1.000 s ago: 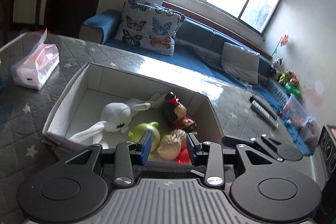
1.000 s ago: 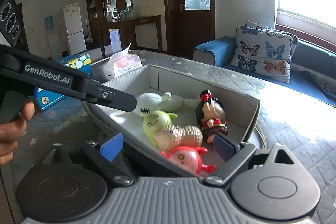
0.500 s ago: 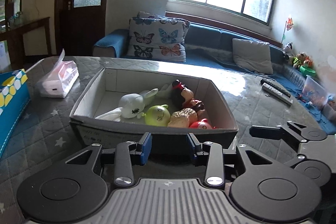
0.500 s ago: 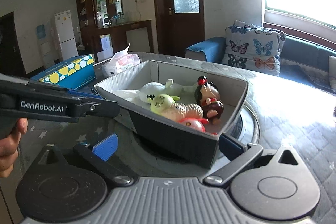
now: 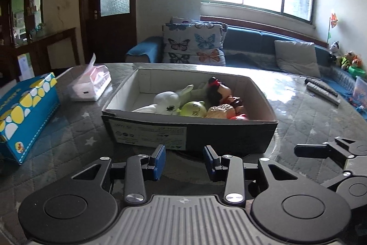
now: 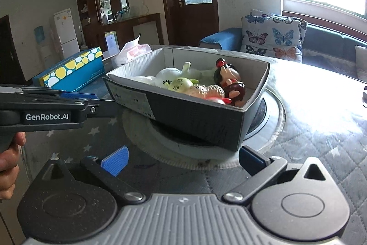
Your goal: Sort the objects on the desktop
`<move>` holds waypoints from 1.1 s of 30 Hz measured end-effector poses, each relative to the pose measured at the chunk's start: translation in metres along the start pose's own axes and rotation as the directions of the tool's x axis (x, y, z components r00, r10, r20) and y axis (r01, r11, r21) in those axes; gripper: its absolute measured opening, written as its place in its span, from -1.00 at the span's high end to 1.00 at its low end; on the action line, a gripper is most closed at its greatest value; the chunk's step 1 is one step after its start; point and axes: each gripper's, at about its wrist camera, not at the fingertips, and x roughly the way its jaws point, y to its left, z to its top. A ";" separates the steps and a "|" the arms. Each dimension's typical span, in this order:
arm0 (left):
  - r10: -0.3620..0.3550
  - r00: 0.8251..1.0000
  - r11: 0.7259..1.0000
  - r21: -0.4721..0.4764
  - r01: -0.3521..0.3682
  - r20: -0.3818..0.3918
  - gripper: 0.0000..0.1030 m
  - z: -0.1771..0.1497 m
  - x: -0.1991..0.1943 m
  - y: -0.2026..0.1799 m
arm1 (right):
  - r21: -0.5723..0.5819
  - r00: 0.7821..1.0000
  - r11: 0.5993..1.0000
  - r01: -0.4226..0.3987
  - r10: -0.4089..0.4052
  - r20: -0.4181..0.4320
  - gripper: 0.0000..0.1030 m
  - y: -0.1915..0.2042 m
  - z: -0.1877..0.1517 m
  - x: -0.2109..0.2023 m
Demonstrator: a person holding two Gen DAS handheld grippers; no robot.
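Note:
A dark cardboard box (image 5: 190, 132) stands on the table and holds several toys: a white rabbit (image 5: 166, 102), a green head (image 5: 193, 108), a peanut-shaped toy (image 5: 220, 111), a black-haired doll (image 5: 220, 91) and a red toy (image 5: 239, 116). The box also shows in the right wrist view (image 6: 195, 116). My left gripper (image 5: 184, 161) is open and empty, just short of the box's near wall. My right gripper (image 6: 183, 159) is wide open and empty, below the box's near corner. The left gripper's side shows in the right wrist view (image 6: 45, 111).
A blue box with yellow and white dots (image 5: 23, 111) lies at the left. A tissue pack (image 5: 91, 86) sits behind it. Two remotes (image 5: 323, 90) lie at the far right. The box rests over a round glass turntable (image 6: 263, 128). A sofa with pillows is behind the table.
Both grippers have drawn back and lowered from above the box; the toys now show over its near wall. The box and toys have not moved.

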 end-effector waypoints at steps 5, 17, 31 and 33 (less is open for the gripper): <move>-0.010 1.000 1.000 -0.001 0.010 0.000 0.22 -0.008 -0.001 0.001 | 0.012 1.000 1.000 0.000 0.000 -0.008 -1.00 0.002 -0.006 0.000; 0.023 0.997 1.000 -0.007 -0.024 -0.079 0.23 -0.019 0.007 0.001 | 0.027 0.999 1.000 -0.003 0.004 -0.034 -1.00 0.006 -0.015 0.004; 0.046 0.994 0.998 -0.029 -0.049 -0.097 0.22 -0.022 0.013 0.004 | 0.042 0.998 0.999 0.006 -0.003 -0.064 -1.00 0.009 -0.020 0.014; 0.052 0.994 0.998 -0.025 -0.054 -0.098 0.22 -0.021 0.014 0.004 | 0.047 0.998 0.999 0.007 -0.004 -0.066 -1.00 0.008 -0.021 0.015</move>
